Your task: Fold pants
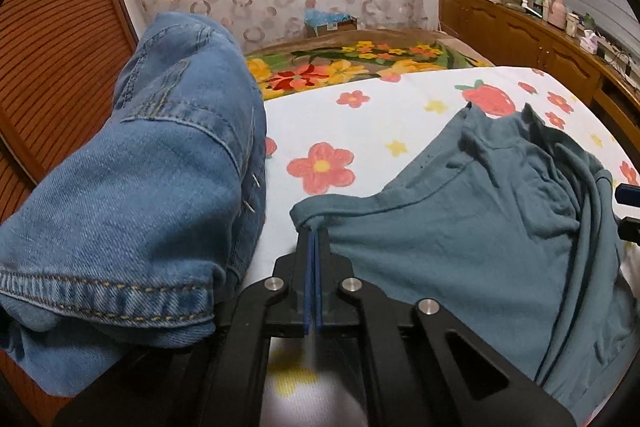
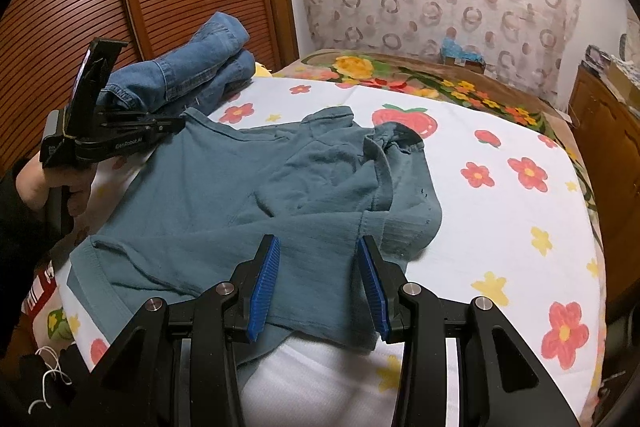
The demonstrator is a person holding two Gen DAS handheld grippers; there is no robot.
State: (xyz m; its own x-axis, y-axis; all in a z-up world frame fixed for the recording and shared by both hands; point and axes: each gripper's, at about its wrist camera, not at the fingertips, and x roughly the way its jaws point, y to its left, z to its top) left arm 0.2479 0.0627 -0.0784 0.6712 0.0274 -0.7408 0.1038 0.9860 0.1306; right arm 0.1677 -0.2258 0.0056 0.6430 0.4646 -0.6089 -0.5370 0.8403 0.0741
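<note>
Covering most of what you see is the bed (image 2: pixel 500 227), its white sheet printed with red flowers and strawberries. Your teal pants (image 2: pixel 248 195) lie rumpled across the middle of it, stretching from about 9 o'clock toward 2 o'clock in the right wrist view. A stack of folded jeans (image 2: pixel 192 75) sits at 10 o'clock on the bed's far left edge, just beside the wooden slatted door (image 2: pixel 80 7); in the left wrist view those jeans (image 1: pixel 132 195) fill the 9 o'clock side, close to your left tool.

Your left gripper (image 1: pixel 313 239) has its blue pads pressed together on a corner of the pants' (image 1: pixel 460 227) edge, pinching the hem. Your hand (image 2: pixel 60 187) holds that tool's handle at 9 o'clock in the right view.

Your right gripper (image 2: pixel 318 247) stands with its pads apart over the near edge of the pants, cloth showing between them, neither pad pressing on it.
</note>
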